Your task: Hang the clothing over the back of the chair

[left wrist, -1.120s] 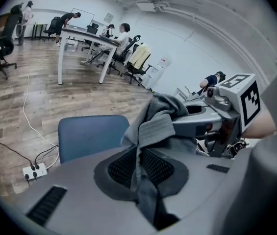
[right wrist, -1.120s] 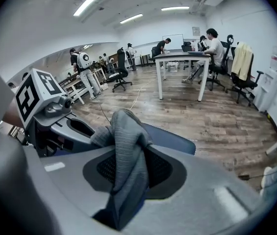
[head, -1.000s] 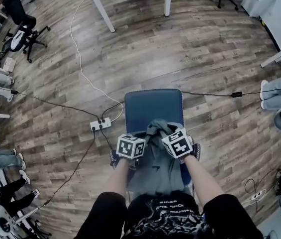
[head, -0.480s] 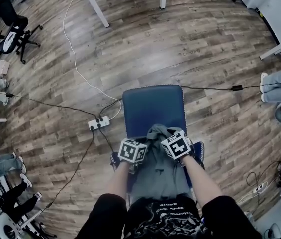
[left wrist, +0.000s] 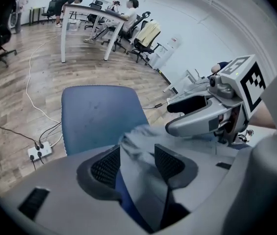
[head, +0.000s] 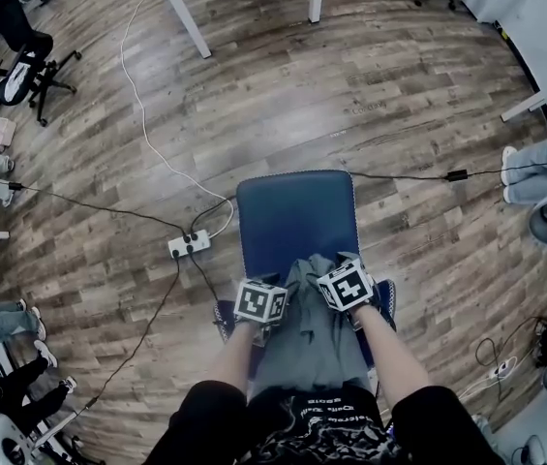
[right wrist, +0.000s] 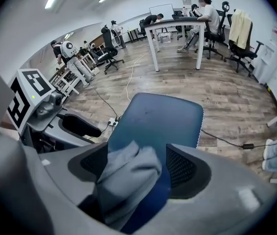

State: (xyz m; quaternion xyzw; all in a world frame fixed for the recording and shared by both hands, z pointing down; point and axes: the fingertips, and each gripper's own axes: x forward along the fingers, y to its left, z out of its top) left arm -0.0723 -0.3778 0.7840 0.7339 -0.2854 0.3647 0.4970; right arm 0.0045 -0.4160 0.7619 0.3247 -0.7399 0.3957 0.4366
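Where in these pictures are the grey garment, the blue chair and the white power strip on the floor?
Grey fabric garment [head: 307,332]: head view, middle of the draped cloth.
Blue padded chair [head: 294,216]: head view, bare seat cushion.
White power strip [head: 188,245]: head view, its casing.

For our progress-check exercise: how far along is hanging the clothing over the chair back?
Done: the grey clothing looks draped over the back of the blue chair. In hand: the jaws of the left gripper and right gripper are opening, with fabric loose between them. Left: draw both grippers clear.
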